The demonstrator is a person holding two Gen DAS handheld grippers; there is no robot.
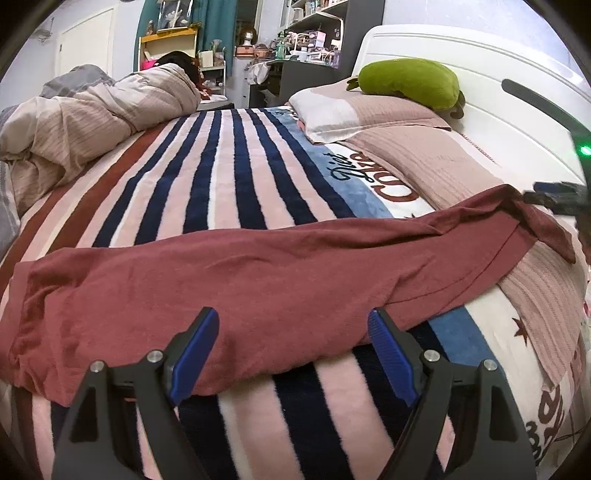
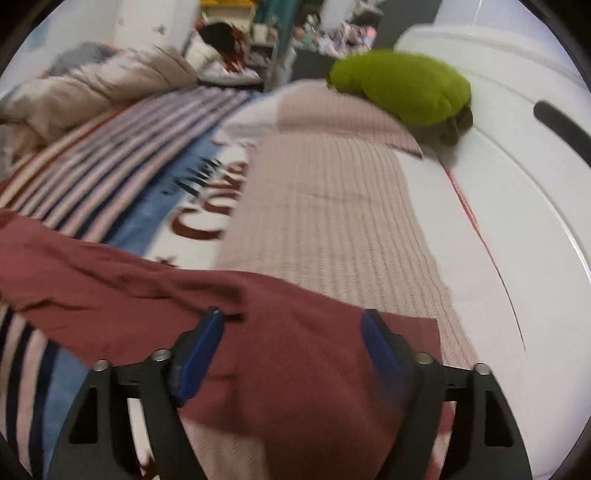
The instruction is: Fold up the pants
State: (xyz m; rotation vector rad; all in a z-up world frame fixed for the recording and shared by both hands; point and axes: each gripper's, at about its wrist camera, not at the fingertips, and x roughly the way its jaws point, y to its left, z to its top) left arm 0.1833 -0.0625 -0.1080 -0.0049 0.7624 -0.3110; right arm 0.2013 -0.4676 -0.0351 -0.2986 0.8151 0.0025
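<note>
Two blue fingers (image 1: 201, 354) of the left gripper (image 1: 294, 321) stand wide apart, and they hold nothing. Between them lies the near edge of the red pants (image 1: 236, 273). The cloth sits under the tips, but I cannot tell if the tips touch it.

The right gripper (image 2: 293, 321) has its fingers (image 2: 199, 354) wide apart too. They are over one end of the pants (image 2: 295, 369), and no cloth is pinched between them. This view is blurry.

In the left view, the right gripper (image 1: 554, 201) shows small at the far right edge, just by the end of the pants that is lifted a little.

The pants lie long and mostly flat, stretched from left to right across the near part of the bed. They rest on a striped blanket (image 1: 229, 177) with dark blue, pink and white stripes. One end of the pants lies on a pink ribbed cover (image 2: 332, 206).

Farther back there is a pillow (image 1: 343, 114) with a green plush toy (image 1: 410, 83) on top of it. Beside them is a white headboard (image 1: 480, 85). On the left side of the bed is a bunched-up beige quilt (image 1: 85, 122). Behind the bed are shelves (image 1: 314, 33) full of small things.
</note>
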